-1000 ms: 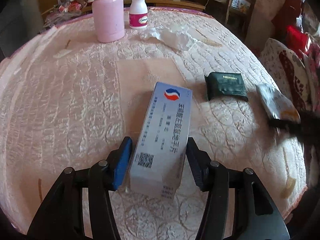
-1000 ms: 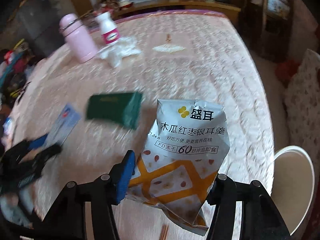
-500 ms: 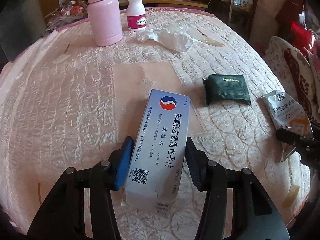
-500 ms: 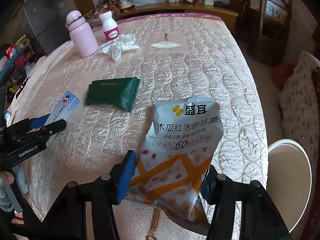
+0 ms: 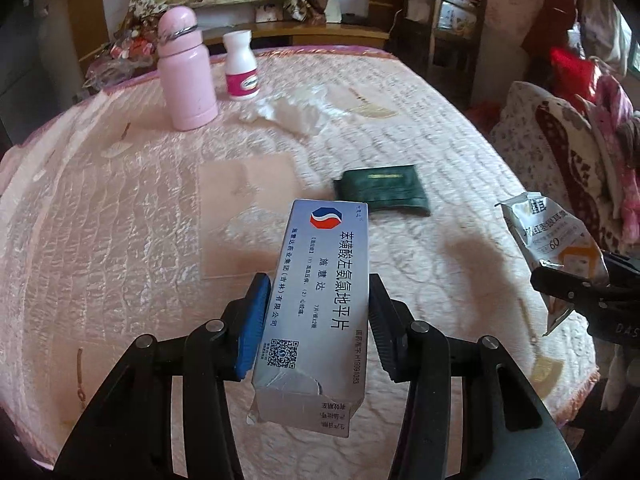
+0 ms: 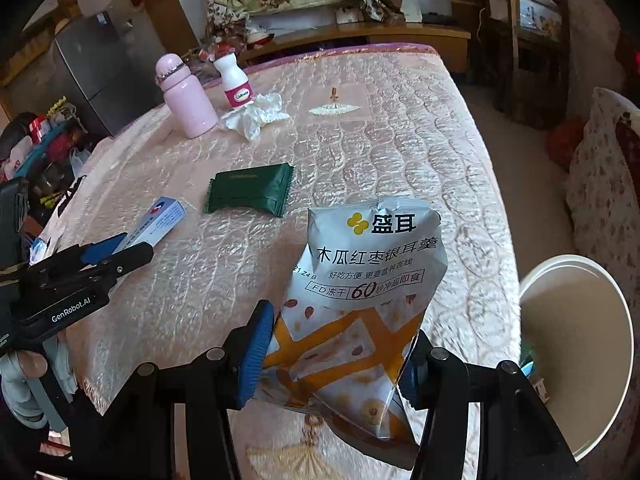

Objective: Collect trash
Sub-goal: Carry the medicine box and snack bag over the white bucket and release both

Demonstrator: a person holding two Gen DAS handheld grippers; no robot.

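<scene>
Pink quilted table cover [image 6: 360,152] underneath everything, cluttered room behind.

Held above it: grey-white medicine box [image 5: 320,292], pinched at its long sides between the jaws of the left gripper [image 5: 316,320], which have just been closing on it. Red-and-blue emblem on top, a column of Chinese print, a QR code, "H19991083" along one edge; near flap torn open and partly cut off from view.

Beside it: silver-and-orange snack pouch [image 6: 360,300], pinched low down by the right gripper [image 6: 340,352], jaws just closed further on it. Printed "盛耳", "FD冻干", "60"; bottom corner crumpled, right pad mostly hidden behind the foil.

Lying flat between them: dark green packet [image 6: 250,194], gold lettering too small to read.

Farther back: pink flask [image 6: 184,96], white bottle [image 6: 234,78] with magenta label, crumpled tissue [image 6: 256,116].

Off the table's right edge: white bin [image 6: 576,356].

"GenRobot.AI" legible on the left gripper's body in the right wrist view.
</scene>
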